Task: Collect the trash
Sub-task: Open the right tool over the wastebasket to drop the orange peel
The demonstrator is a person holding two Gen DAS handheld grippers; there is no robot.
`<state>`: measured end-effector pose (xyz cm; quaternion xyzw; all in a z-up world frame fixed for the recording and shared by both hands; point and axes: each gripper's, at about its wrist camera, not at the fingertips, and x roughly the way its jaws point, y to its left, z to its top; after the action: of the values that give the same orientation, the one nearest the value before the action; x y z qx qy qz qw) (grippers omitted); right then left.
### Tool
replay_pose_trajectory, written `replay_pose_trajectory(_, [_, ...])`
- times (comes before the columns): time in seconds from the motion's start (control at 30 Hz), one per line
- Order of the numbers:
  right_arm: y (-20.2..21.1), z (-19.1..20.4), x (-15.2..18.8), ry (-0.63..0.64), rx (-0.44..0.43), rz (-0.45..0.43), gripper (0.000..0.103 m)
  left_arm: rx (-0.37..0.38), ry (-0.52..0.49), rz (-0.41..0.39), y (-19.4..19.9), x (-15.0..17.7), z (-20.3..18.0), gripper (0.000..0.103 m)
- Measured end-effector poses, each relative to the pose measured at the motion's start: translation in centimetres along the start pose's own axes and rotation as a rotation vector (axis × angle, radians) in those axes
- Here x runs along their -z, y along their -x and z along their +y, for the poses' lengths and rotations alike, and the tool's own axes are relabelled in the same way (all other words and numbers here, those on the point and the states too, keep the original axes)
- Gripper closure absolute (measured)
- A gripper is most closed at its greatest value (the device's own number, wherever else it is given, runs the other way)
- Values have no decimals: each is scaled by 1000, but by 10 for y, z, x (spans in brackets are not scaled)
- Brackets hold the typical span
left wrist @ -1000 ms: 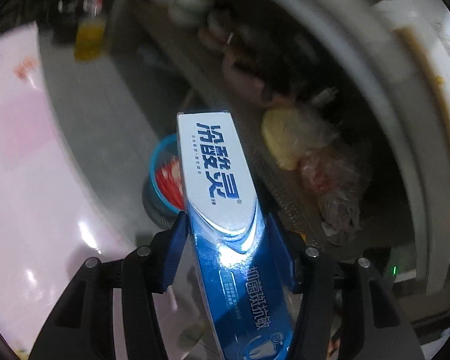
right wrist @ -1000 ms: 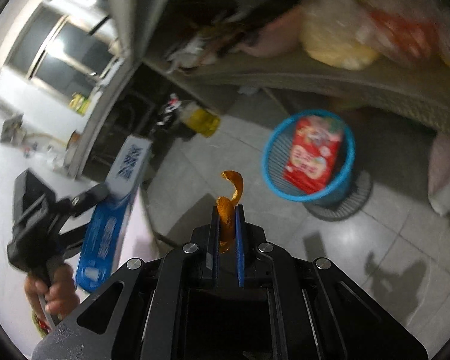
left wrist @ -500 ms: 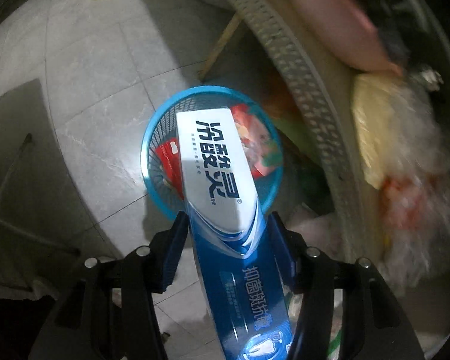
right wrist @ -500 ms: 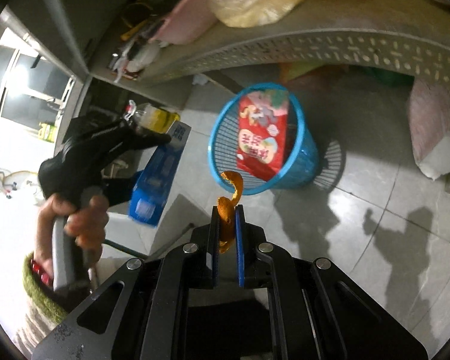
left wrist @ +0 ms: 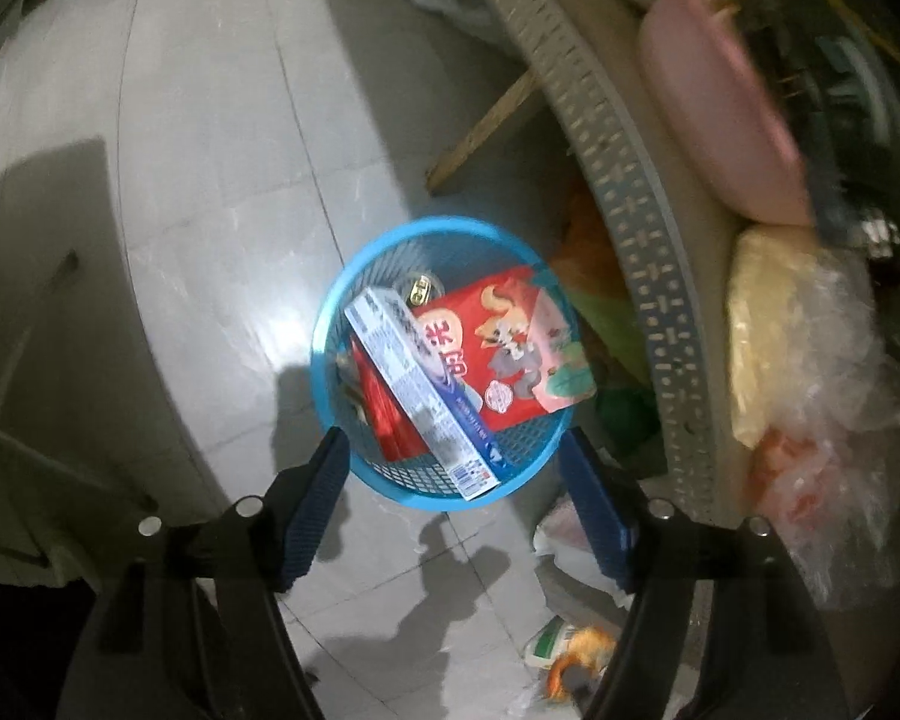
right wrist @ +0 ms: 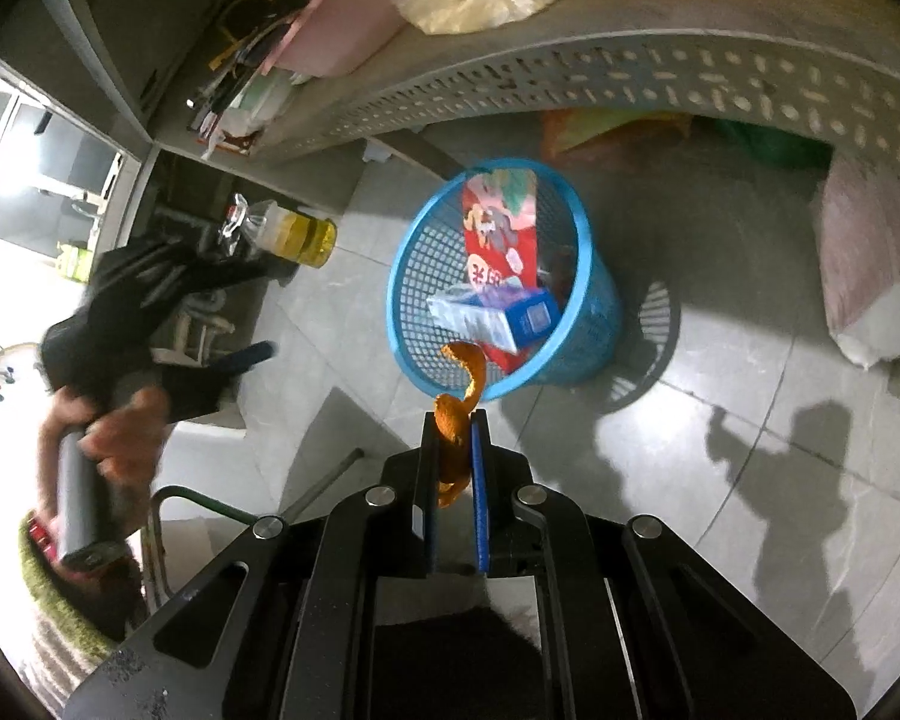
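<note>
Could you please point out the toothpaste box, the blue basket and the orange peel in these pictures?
toothpaste box (left wrist: 423, 393), left wrist view, on its long printed side face.
blue basket (right wrist: 600, 294), right wrist view, on its outer mesh wall.
orange peel (right wrist: 453, 420), right wrist view, on the curled strip's middle.

The basket (left wrist: 354, 276) mouth lies open from above; a perforated shelf (left wrist: 642, 228) crowds one side, bare floor (left wrist: 210, 192) the other.

Grey tiled floor (left wrist: 222, 180) carries a blue mesh basket (left wrist: 330, 324), a yellow oil bottle (right wrist: 297, 234), and crumpled wrappers (left wrist: 570, 654) nearby
</note>
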<state>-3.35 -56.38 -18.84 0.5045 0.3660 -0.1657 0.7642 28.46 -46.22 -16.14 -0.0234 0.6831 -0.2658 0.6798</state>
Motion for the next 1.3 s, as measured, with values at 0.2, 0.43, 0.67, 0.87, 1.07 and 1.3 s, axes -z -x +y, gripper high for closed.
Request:
replay_pose_trajectory(0.2, [-26, 33, -29, 120, 37, -26, 95, 37, -109, -81, 75, 23, 5, 27])
replay_pose_trajectory(0.43, [-85, 48, -77, 213, 179, -56, 71, 43, -232, -218, 158, 74, 29, 18])
replay_pose_trajectory(0.67, [-76, 42, -70, 219, 291, -97, 63, 27, -271, -331, 208, 127, 73, 14])
replay_pose_trajectory(0.87, [-42, 56, -45, 280, 304, -136, 62, 53, -247, -452, 243, 165, 111, 11])
replay_pose_trajectory(1.07, [-12, 81, -14, 349, 313, -175, 54, 64, -256, -591, 275, 198, 135, 7])
replay_pose_trajectory(1.3, [29, 130, 39, 504, 341, -239, 28, 102, -225, -683, 305, 241, 174, 6])
